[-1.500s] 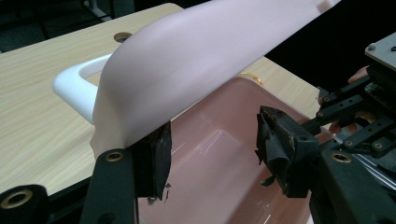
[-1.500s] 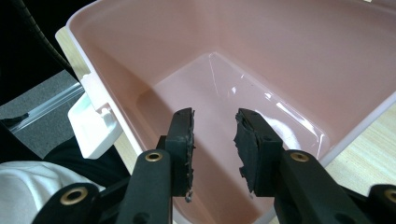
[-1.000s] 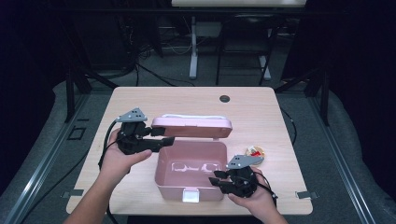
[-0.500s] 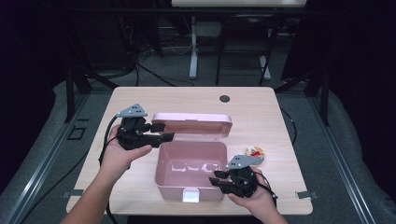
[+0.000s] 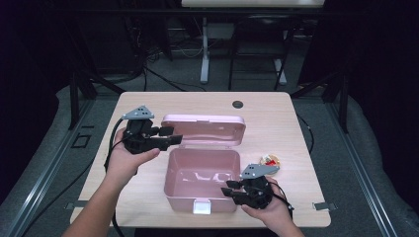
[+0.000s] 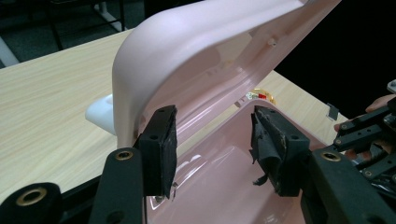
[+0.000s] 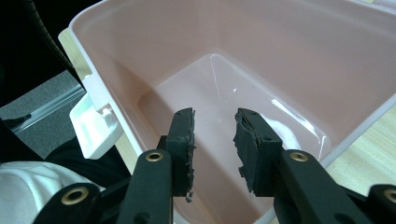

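Left tool (image 5: 170, 137): level, gaping at lid (image 5: 205, 129) | right tool (image 5: 228, 190): gaping over box (image 5: 200, 170)

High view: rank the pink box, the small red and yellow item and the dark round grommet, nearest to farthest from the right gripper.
From the right gripper:
1. Pink box, right beside the jaws.
2. Small red and yellow item, just beyond the gripper.
3. Dark round grommet, near the far edge.

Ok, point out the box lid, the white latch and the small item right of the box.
Lid (image 5: 205, 129), high view, middle of its open inner face.
Latch (image 5: 201, 207), high view, white tab on the box's front wall.
Small item (image 5: 270, 159), high view, its red and yellow top; too small to identify.
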`<state>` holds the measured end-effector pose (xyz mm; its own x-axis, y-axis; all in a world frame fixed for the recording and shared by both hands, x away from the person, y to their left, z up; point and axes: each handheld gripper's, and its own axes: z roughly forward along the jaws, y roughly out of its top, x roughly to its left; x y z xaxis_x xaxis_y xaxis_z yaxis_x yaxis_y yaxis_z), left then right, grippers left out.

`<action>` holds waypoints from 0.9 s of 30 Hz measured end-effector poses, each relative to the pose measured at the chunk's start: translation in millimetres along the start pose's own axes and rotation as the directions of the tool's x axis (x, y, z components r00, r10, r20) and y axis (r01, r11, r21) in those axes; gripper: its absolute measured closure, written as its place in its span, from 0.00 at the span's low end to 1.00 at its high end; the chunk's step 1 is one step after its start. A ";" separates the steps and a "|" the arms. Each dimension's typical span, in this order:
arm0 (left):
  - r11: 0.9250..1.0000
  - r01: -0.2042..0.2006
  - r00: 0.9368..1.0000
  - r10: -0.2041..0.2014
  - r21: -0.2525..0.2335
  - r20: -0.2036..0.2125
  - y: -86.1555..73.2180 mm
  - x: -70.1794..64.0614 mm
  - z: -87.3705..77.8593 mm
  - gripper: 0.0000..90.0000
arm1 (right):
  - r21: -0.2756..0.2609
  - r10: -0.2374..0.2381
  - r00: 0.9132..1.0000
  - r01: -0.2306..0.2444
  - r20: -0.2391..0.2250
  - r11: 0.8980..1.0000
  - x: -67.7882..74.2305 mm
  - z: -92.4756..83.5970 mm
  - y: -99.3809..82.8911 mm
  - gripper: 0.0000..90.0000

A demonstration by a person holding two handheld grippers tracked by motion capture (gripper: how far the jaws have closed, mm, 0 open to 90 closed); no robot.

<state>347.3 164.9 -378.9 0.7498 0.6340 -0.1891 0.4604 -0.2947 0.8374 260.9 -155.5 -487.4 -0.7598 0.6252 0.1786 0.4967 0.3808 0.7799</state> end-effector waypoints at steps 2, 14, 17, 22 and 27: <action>1.000 0.003 1.000 -0.003 -0.001 -0.005 0.6 1.1 0.2 0.57 | 0.000 0.000 1.000 0.000 -0.001 1.000 -0.1 0.0 0.0 0.75; 1.000 -0.003 0.999 0.002 -0.007 -0.041 3.0 7.4 1.6 0.75 | -0.001 -0.001 1.000 0.001 0.000 1.000 -0.2 -0.1 -0.2 0.75; 1.000 -0.013 0.998 0.013 0.000 -0.062 3.2 7.3 2.1 0.83 | -0.002 -0.001 1.000 0.001 0.000 1.000 -0.2 -0.1 -0.3 0.75; 1.000 -0.021 0.995 0.021 -0.002 -0.098 3.5 8.3 2.5 1.00 | -0.004 0.000 1.000 0.000 -0.001 1.000 -0.3 0.0 -0.3 0.75; 1.000 -0.011 0.993 0.012 0.006 -0.114 4.9 13.7 5.0 1.00 | -0.007 -0.001 1.000 0.001 0.000 1.000 -0.5 0.2 -0.6 0.76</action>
<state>362.2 168.6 -379.9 0.6961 0.7079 -0.1195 0.4548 -0.3060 0.8364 261.1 -155.9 -488.0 -0.7602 0.6250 0.1774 0.4930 0.3771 0.7841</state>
